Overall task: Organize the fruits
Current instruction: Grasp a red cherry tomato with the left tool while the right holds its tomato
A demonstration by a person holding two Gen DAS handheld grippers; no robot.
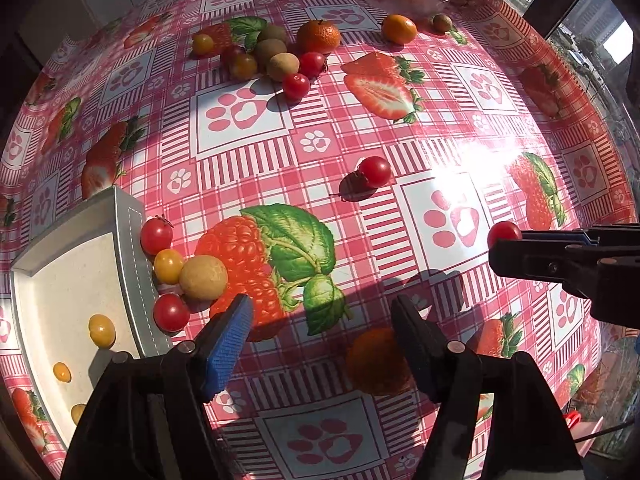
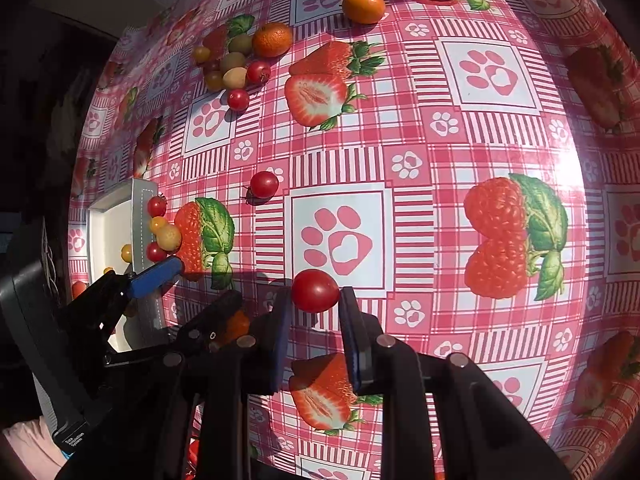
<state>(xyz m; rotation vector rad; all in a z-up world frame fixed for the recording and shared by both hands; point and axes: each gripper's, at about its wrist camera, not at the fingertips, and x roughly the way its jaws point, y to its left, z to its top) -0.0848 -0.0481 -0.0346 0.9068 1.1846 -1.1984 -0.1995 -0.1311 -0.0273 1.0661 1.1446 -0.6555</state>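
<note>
My right gripper (image 2: 315,300) is shut on a red cherry tomato (image 2: 315,290), held above the tablecloth; it also shows in the left wrist view (image 1: 505,233). My left gripper (image 1: 322,312) is open and empty above the table, with a small orange fruit (image 1: 376,362) in shadow under its right finger. A white tray (image 1: 128,240) at the left holds small yellow tomatoes (image 1: 101,330). Beside its rim lie red tomatoes (image 1: 156,235), a yellow tomato (image 1: 168,266) and a tan longan (image 1: 203,277). One red tomato (image 1: 374,171) lies alone mid-table.
A far cluster holds tomatoes, longans (image 1: 283,66) and a mandarin (image 1: 318,36). A kumquat (image 1: 399,29) and a glass bowl (image 1: 400,0) with orange fruit sit at the back. The table edge curves at the right.
</note>
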